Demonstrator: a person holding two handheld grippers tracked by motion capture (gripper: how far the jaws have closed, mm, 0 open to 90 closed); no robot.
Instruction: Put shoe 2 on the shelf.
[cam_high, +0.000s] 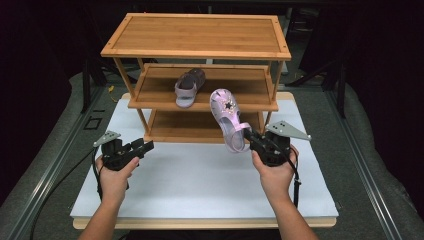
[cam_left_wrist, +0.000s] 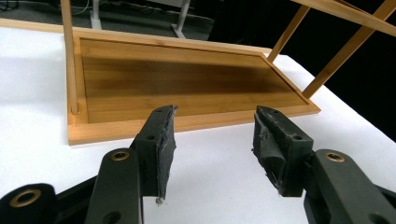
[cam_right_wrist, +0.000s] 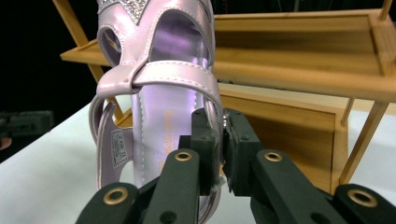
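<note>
Our right gripper (cam_high: 248, 136) pinches the sandal (cam_high: 227, 119) by its heel side, at the rack's (cam_high: 197, 52) five o'clock; left gripper (cam_high: 145, 146) hangs released. We seat it beside its mate (cam_high: 188, 86), toe level.

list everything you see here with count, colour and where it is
sandal: 1, pale pink with a glittery star, held up in front of the rack by the right gripper
second sandal: 1, dull purple, on the rack's middle shelf
shoe rack: 1, light brown wood, three shelves, at the back of the board
board: 1, white, lying on the table
left gripper: 1, black, fingers apart with nothing between them, low over the board facing the bottom shelf
right gripper: 1, black, fingers pinched on the pink sandal's heel strap
hands: 2, one on each gripper, coming in from the near edge
</note>
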